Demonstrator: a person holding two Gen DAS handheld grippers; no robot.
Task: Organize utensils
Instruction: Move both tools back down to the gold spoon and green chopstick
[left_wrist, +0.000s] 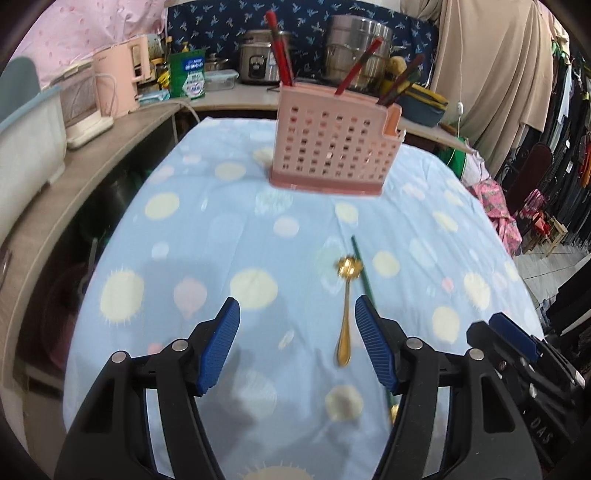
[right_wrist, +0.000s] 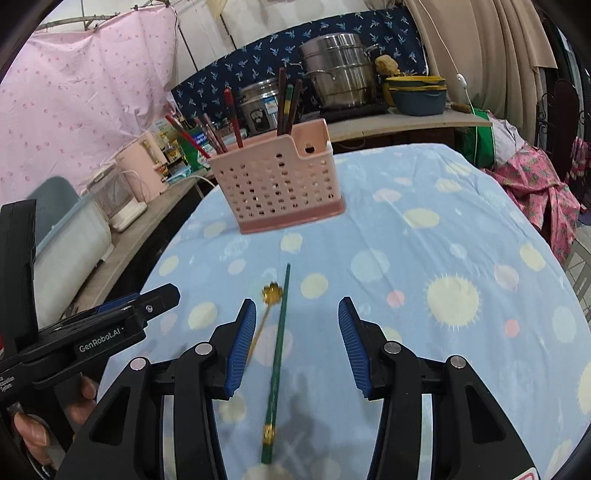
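Observation:
A pink perforated utensil holder (left_wrist: 334, 147) stands at the far middle of the table and holds several red and dark chopsticks; it also shows in the right wrist view (right_wrist: 282, 182). A gold spoon (left_wrist: 346, 310) with a flower-shaped bowl lies on the cloth, beside a green chopstick (left_wrist: 364, 275). My left gripper (left_wrist: 297, 317) is open and empty, with the spoon just inside its right finger. My right gripper (right_wrist: 297, 317) is open and empty above the green chopstick (right_wrist: 279, 354); the spoon (right_wrist: 271, 295) lies by its left finger.
The table has a light blue dotted cloth (left_wrist: 207, 240). A side shelf on the left holds a pink kettle (left_wrist: 120, 79) and a white tub (left_wrist: 26, 144). Steel pots (right_wrist: 338, 79) stand on the back counter. Clothes hang at the right (left_wrist: 569, 122).

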